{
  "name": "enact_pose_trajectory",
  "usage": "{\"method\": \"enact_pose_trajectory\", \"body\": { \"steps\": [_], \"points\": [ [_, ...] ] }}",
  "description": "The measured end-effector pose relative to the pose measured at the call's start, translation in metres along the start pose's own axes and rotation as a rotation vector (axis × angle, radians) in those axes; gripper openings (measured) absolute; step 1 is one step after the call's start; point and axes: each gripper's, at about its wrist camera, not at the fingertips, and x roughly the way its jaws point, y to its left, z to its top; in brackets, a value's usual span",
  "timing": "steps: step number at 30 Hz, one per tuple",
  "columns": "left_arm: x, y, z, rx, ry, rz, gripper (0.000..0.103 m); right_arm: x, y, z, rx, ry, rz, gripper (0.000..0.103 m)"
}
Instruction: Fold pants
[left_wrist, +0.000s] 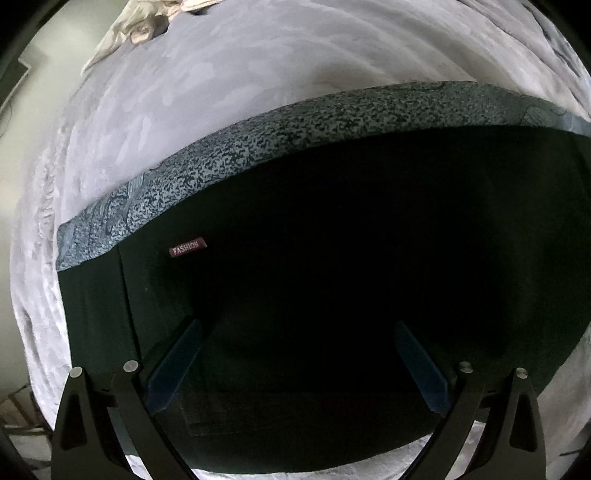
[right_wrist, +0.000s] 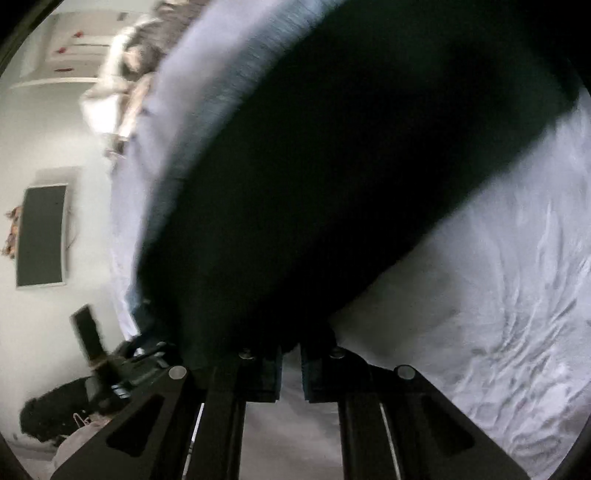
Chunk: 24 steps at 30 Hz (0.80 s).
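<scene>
While the dark pants (left_wrist: 332, 258) are lying on the pale bedsheet (left_wrist: 184, 110), the left gripper (left_wrist: 295, 332) is hovering w/ fingers spread wide, and the right gripper (right_wrist: 291, 354) is pinching a hem (blurred), fingers nearly together; it's probably best carrying that edge low and taut toward the waistband (left_wrist: 258, 147).

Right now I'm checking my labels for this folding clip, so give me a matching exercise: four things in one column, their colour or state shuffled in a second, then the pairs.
Column one:
1. left gripper
2. right gripper
3. waistband
4. FASHION tag

Column two:
A. speckled grey
B. dark red with pale letters
C. open above the dark pants
D. nearly shut at the pants' edge

Pairs: 1-C, 2-D, 3-A, 4-B
</scene>
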Motion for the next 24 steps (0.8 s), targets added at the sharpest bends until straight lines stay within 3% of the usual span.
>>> {"method": "enact_pose_trajectory", "body": {
  "steps": [4,6,9,11,12,13,14,16,18,21,24],
  "points": [
    [-0.019,0.003,0.000,-0.005,-0.008,0.005,0.103,-0.027,-0.008,-0.003,0.036,-0.019,-0.008,0.014],
    [-0.033,-0.006,-0.002,0.015,-0.048,-0.028,0.103,-0.051,0.000,-0.004,-0.020,-0.046,-0.055,0.014],
    [-0.040,-0.034,-0.001,0.047,-0.066,-0.087,0.103,-0.065,0.035,0.005,-0.177,-0.093,-0.056,0.014],
    [-0.027,-0.066,0.003,0.106,-0.056,-0.043,0.103,-0.052,0.053,0.016,-0.271,-0.088,-0.104,0.016],
    [-0.018,-0.075,0.003,0.131,-0.050,-0.004,0.103,-0.040,0.059,0.020,-0.310,-0.069,-0.152,0.026],
    [-0.012,-0.076,0.000,0.143,-0.046,0.012,0.103,-0.027,0.061,0.023,-0.336,-0.036,-0.207,0.029],
    [-0.007,-0.070,-0.001,0.125,-0.046,-0.021,0.103,-0.013,0.058,0.026,-0.359,0.009,-0.258,0.028],
    [-0.012,-0.059,0.001,0.105,-0.021,-0.047,0.103,-0.013,0.050,0.031,-0.325,0.035,-0.242,0.024],
    [-0.025,-0.045,0.006,0.066,-0.028,-0.057,0.103,-0.040,0.050,0.039,-0.296,-0.010,-0.233,0.027],
    [-0.044,-0.036,0.031,-0.014,-0.096,-0.096,0.103,-0.066,0.069,0.059,-0.383,-0.104,-0.238,0.027],
    [-0.040,-0.050,0.071,-0.052,-0.141,-0.087,0.103,-0.058,0.081,0.098,-0.396,-0.114,-0.263,0.027]
  ]
}}
